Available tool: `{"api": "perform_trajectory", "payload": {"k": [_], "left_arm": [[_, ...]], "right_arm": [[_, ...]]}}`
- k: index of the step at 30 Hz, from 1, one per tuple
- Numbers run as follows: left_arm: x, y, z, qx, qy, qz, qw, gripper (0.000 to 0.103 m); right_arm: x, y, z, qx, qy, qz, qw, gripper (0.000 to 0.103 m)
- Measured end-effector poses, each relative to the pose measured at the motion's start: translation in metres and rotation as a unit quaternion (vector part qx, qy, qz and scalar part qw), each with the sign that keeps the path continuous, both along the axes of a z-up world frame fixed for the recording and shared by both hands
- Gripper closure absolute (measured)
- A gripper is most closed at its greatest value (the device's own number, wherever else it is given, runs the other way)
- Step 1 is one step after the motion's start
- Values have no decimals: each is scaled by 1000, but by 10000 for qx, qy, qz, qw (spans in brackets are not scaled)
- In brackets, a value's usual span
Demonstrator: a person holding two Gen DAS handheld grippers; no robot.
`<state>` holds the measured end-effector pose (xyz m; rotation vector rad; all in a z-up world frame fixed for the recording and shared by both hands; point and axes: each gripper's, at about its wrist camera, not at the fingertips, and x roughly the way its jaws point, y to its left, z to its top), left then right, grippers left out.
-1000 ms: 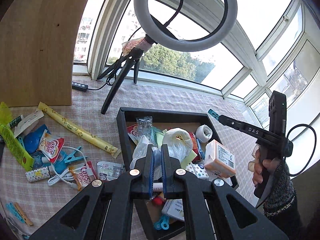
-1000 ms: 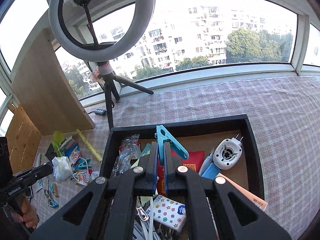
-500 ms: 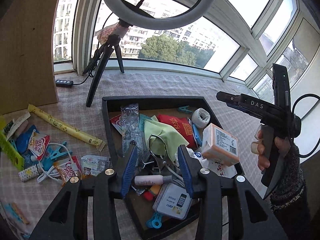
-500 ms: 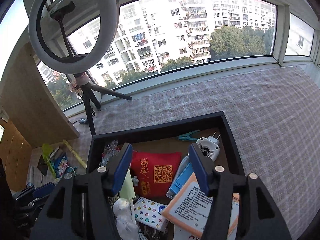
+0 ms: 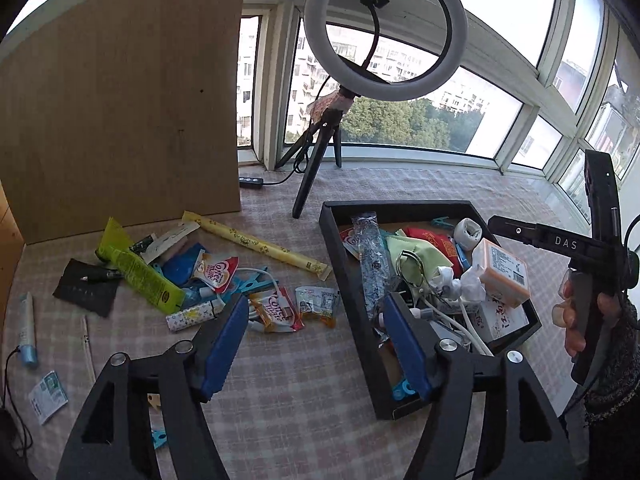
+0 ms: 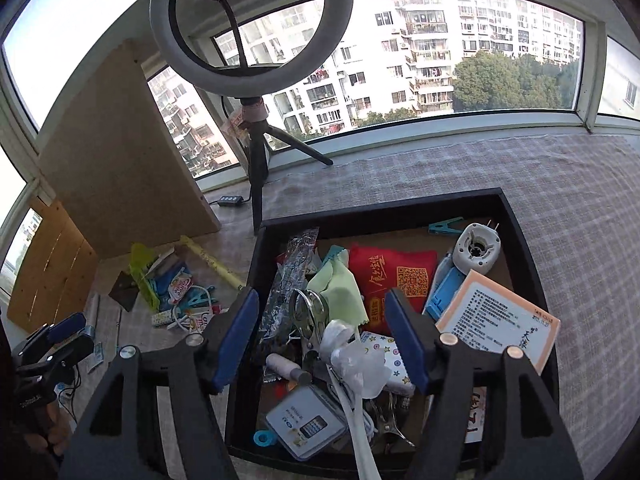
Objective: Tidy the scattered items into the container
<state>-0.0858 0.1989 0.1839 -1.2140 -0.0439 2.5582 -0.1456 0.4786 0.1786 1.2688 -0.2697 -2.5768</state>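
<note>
We are holding both grippers spread and empty, left gripper (image 5: 316,340) nearer the Coffee-mate sachet (image 5: 276,310) lying just ahead-left, right gripper (image 6: 320,338) over the black tray (image 6: 520,232).

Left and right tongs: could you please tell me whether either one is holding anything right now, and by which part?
Nothing is held. The left tongs and the right tongs are both open with nothing between their pads.

The tray (image 5: 332,240) sits on the surface (image 5: 280,380) at three o'clock. Scattered packets (image 5: 216,276) lie at nine, and the ring light stand (image 5: 316,160) stands behind at twelve.
</note>
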Motion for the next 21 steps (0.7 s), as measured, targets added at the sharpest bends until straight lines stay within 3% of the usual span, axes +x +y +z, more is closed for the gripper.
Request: {"api": "perform_trajectory", "payload": {"k": [1, 6, 9, 12, 15, 18, 21], "left_arm": [[6, -9, 5, -70, 44, 84, 9999, 27], [37, -49, 24, -420, 276, 381, 9980, 24], [51, -71, 27, -799, 246, 655, 9943, 17], [70, -102, 19, -995, 244, 887, 9908, 1], [93, -141, 2, -1034, 256, 1238, 9866, 1], [109, -185, -23, -925, -67, 1607, 9826, 1], [120, -219, -47, -1022, -414, 2032, 9729, 1]], "right_arm": [[8, -9, 1, -3, 12, 73, 10000, 38], [46, -56, 4, 7, 100, 422, 9991, 36], [70, -83, 0, -51, 94, 529, 9985, 36], [95, -107, -7, 7, 88, 605, 9981, 35], [119, -131, -19, 100, 29, 694, 9975, 35], [138, -154, -36, 390, -54, 807, 9960, 35], [152, -173, -54, 672, -191, 849, 9939, 34]]}}
